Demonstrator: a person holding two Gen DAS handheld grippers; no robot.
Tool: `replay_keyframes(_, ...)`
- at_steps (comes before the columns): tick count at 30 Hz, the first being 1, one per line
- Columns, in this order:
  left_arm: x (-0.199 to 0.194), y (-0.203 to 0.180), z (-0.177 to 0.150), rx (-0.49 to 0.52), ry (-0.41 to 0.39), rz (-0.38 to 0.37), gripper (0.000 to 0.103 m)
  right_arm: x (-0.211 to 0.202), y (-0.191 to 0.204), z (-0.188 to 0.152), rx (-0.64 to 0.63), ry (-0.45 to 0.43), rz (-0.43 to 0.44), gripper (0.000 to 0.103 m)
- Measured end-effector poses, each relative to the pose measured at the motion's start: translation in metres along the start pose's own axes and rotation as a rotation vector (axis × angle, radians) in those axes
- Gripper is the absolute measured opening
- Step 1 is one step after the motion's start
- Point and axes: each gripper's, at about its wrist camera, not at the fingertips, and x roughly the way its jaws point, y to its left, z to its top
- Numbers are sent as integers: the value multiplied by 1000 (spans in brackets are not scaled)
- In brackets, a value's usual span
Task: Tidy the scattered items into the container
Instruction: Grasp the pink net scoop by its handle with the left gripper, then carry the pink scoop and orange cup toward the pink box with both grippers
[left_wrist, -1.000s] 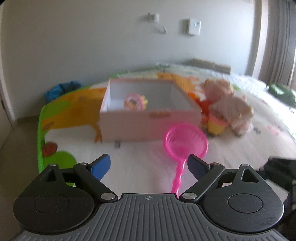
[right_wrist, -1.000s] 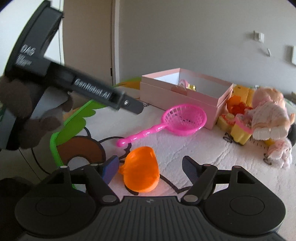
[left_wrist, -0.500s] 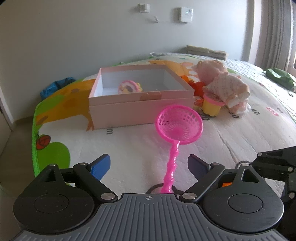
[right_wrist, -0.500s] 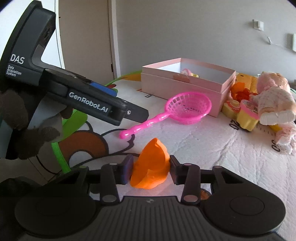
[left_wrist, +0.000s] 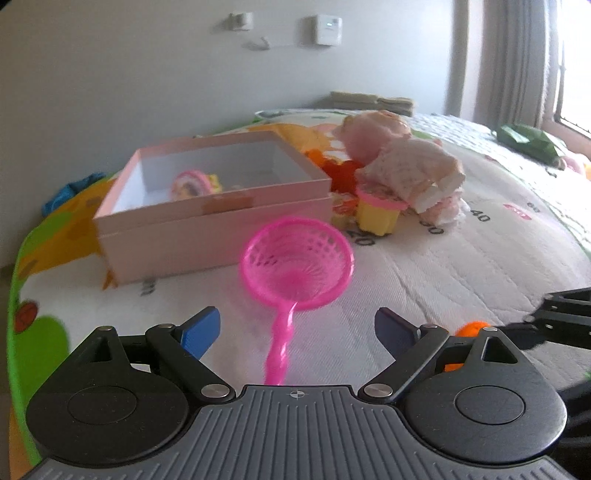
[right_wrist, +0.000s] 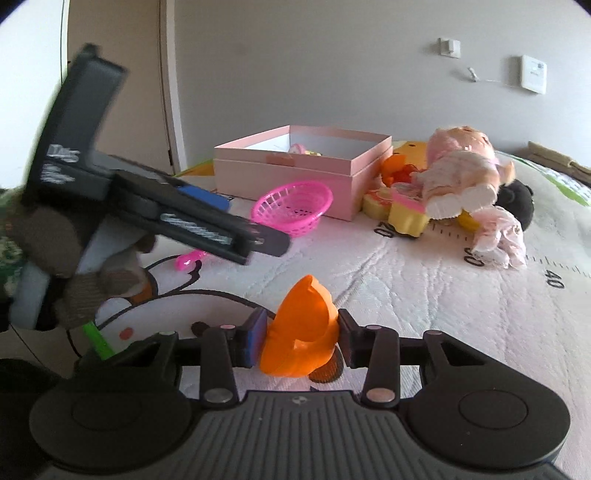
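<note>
One round toy lies in the pink box (left_wrist: 207, 218); you have the orange toy (right_wrist: 301, 332) clamped in your right gripper (right_wrist: 301, 341), while your left gripper (left_wrist: 295, 332) gapes over the pink strainer (left_wrist: 295, 258) on the mat (left_wrist: 461, 266); doll (right_wrist: 461, 173) and blocks wait beside the box.

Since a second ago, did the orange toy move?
Yes. The orange toy lay flat on the mat; now it is pinched upright in the right tool.

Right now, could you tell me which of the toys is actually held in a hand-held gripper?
The orange toy: it is clamped between the right hand-held gripper pads. The pink net lies unheld before the open left hand-held gripper.
</note>
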Motion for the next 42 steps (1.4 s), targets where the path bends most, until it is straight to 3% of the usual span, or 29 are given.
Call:
replay_keyframes(12,49,-9,27,-7,43,35,94,3,-4,-6,26,3,9,40)
replay_keyframes(14,51,-9,28,-10,46,37,86,3,-3,-6,28,2,10,40)
replay_keyframes(17,49,-8,27,-5,47,35,85,3,-3,-6,30,2,9,40)
replay_keyframes(24,29,-3,18,1,37,28,85,4,-4,-5,26,6,7,40)
replay_keyframes(34,-29,25,-22,-25,72,54,85,5,2,-2,16,14,13,39)
replay_keyframes(42,-56,37,-32,-43,49,43,85,4,12,4,-14,19,11,38)
